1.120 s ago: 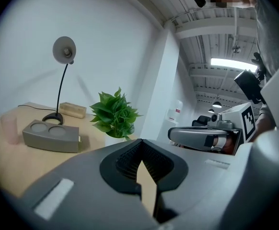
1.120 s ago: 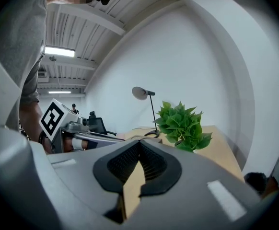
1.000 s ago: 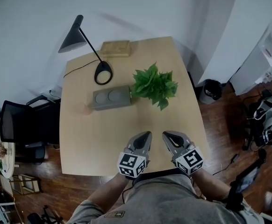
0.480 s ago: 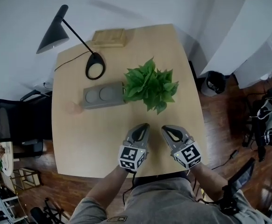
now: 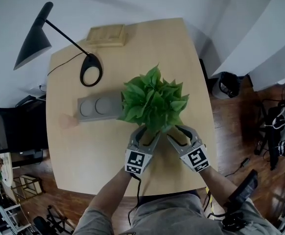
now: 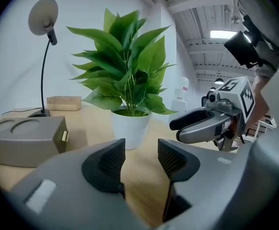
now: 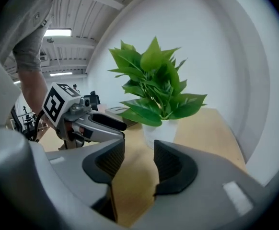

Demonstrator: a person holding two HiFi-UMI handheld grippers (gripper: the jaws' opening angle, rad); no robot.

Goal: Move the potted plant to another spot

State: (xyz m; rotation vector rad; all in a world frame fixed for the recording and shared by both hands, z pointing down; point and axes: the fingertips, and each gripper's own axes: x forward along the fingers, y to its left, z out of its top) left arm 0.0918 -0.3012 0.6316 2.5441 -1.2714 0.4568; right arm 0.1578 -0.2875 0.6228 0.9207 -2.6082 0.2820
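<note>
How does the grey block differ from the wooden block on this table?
The grey block is grey, with two round hollows on top; the wooden block is pale wood. The grey block lies mid-table beside the potted plant; the wooden block lies at the far edge, apart from it. Both are low, rectangular and lie flat on the table.

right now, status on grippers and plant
Left gripper, right gripper: jaws opening, nothing between them. Plant upright on table, not gripped, just ahead. Grey box close beside it, lamp behind.
</note>
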